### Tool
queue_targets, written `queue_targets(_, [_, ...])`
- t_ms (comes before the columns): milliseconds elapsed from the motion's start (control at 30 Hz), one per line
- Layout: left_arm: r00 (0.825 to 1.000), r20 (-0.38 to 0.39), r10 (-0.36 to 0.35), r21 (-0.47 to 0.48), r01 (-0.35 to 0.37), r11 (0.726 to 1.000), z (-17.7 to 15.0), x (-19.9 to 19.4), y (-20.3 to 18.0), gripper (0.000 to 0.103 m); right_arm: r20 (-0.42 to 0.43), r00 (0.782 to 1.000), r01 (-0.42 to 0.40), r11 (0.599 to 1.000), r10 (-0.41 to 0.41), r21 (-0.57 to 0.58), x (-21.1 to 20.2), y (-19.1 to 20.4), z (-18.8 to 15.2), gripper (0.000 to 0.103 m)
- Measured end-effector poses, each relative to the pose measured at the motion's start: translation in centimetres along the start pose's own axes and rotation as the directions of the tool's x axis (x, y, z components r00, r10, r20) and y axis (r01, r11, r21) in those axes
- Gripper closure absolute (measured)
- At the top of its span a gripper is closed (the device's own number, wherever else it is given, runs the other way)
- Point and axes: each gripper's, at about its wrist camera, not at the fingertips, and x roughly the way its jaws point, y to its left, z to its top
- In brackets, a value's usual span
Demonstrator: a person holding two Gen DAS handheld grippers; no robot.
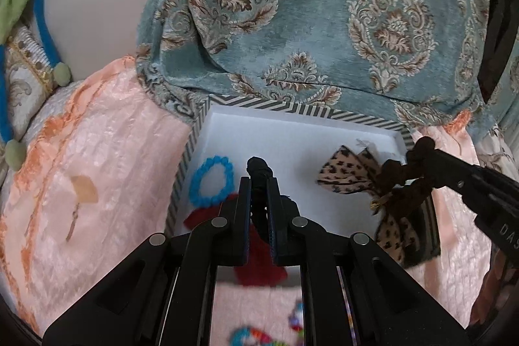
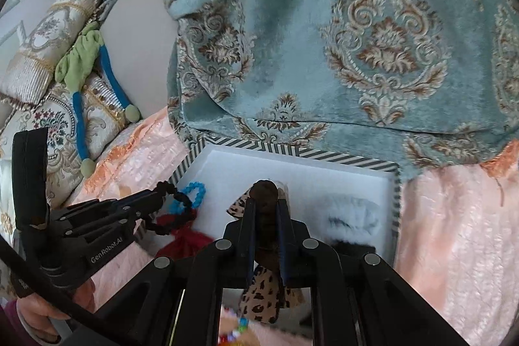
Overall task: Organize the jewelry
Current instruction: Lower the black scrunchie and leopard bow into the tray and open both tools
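Observation:
A white box with a striped rim (image 1: 266, 103) (image 2: 292, 150) lies on the pink cover. My left gripper (image 1: 258, 184) is shut on a black braided hair tie (image 1: 258, 167), held over the box; in the right wrist view it (image 2: 161, 185) holds the same black loop (image 2: 181, 203). My right gripper (image 2: 266, 200) is shut on a brown braided hair tie (image 2: 266, 190) with a leopard-print bow (image 2: 259, 300) hanging from it; it also shows in the left wrist view (image 1: 421, 148) at the box's right edge. Inside the box lie a blue bead bracelet (image 1: 211, 185), a red scrunchie (image 1: 259, 261) and a white fluffy scrunchie (image 2: 353, 213).
A blue patterned cushion (image 1: 324, 21) stands right behind the box. A pink bedcover (image 1: 97, 184) surrounds it. A green and blue plush toy (image 2: 84, 67) lies at the far left on embroidered pillows. Colourful beads (image 1: 259, 336) lie in front of the box.

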Motion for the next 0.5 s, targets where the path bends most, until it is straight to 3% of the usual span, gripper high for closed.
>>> queue_targets(267, [0.999, -0.033, 0.0, -0.032, -0.001, 0.999, 3.0, 5.3, 0.2, 0.095, -0.004, 1.0, -0.002, 0.999, 0.003, 0.047, 5.2, -2.6, 2.9, 0.092])
queue_targets(500, [0.995, -0.096, 0.027, -0.072, -0.034, 0.997, 4.1, 9.8, 1.7, 0.095, -0.066, 0.992, 0.117, 0.983, -0.109, 0.14, 9.4, -7.5, 2.3, 0.092])
